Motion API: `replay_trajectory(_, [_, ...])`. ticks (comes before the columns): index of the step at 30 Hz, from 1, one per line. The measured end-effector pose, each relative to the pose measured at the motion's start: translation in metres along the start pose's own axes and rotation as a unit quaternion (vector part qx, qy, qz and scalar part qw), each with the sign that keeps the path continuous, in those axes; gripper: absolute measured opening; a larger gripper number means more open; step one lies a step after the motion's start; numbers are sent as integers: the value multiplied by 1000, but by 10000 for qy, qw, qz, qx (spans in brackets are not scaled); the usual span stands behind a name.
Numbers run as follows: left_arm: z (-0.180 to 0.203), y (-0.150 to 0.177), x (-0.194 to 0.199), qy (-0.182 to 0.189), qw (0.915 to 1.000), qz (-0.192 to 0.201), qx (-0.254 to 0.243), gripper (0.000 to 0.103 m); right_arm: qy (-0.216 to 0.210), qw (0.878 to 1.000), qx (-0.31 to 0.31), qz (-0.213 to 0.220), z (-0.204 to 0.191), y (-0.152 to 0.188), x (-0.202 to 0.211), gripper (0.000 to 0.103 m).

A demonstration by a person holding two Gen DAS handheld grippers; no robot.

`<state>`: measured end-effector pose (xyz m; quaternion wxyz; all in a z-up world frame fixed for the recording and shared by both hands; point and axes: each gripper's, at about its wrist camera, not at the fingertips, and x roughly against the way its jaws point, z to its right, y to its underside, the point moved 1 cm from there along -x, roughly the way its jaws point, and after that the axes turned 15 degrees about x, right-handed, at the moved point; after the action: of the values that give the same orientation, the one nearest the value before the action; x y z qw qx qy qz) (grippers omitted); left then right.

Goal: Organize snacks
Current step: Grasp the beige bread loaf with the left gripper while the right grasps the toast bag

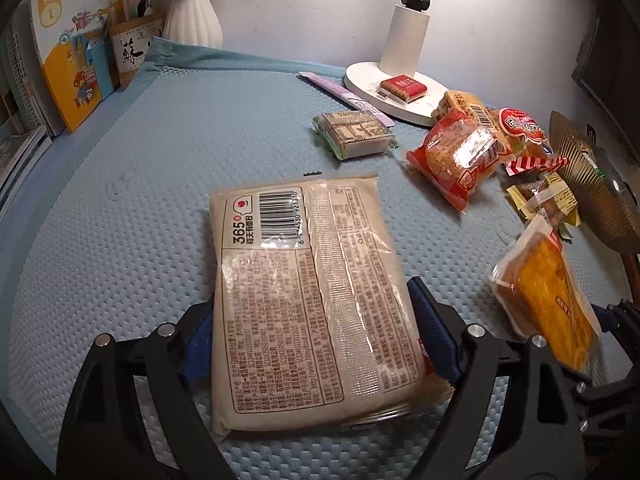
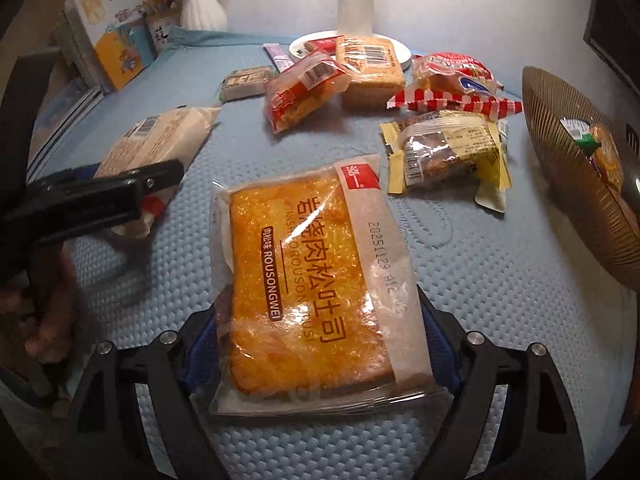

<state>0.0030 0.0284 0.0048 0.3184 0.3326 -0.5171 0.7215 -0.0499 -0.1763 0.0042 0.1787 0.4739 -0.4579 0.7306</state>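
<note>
Two packets are gripped at once — the left tool (image 1: 316, 344) pinches a beige bread pack (image 1: 308, 300), the right tool (image 2: 320, 344) a toast pack (image 2: 316, 276) — both over the desk (image 2: 480, 280), probably bound for the ribbed bowl (image 2: 568, 160).

A blue quilted mat (image 1: 180, 152) covers the surface. At eleven o'clock, a textbook (image 1: 76, 44) stands upright against stacked books, just beside a white ribbed vase (image 1: 192, 16). At one o'clock, a white lamp (image 1: 408, 32) stands on its round base.
</note>
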Motion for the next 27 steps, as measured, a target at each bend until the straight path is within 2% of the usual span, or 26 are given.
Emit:
replay_trajectory(2, [1, 0, -1, -37, 10000, -12, -13, 85, -169, 9995, -240, -139, 11, -5, -4, 95])
replay_trajectory(5, [9, 3, -5, -250, 9993, -46, -265, 88, -614, 9962, -612, -2, 29, -13, -4, 96])
replay_trajectory(9, [9, 3, -5, -308, 9991, -32, -295, 88, -452, 9983, -363, 39, 19, -13, -12, 98])
replay_trajectory(11, [8, 3, -3, -338, 9991, 29, -250, 81, -184, 9989, -327, 284, 12, -7, -12, 98])
replay_trajectory(13, [6, 3, -2, -313, 9993, 69, -185, 78, -33, 9991, -318, 289, 10, -8, -10, 97])
replay_trajectory(14, [5, 4, -2, -299, 9994, 79, -167, 77, -11, 9988, -362, 322, 11, -8, -10, 96])
replay_trajectory(16, [6, 4, -2, -305, 9993, 98, -172, 77, 73, 9985, -377, 392, 12, -6, -6, 80])
replay_trajectory(20, [7, 5, 0, -320, 9993, 176, -94, 76, 26, 9980, -225, 593, 3, 0, 5, 77])
replay_trajectory(23, [1, 6, 9, -355, 9986, 385, 109, 75, -14, 9969, -195, 759, -3, 5, 22, 77])
replay_trajectory(27, [1, 8, 23, -406, 9966, 698, 179, 75, 76, 9938, -336, 1056, 14, 9, 53, 77])
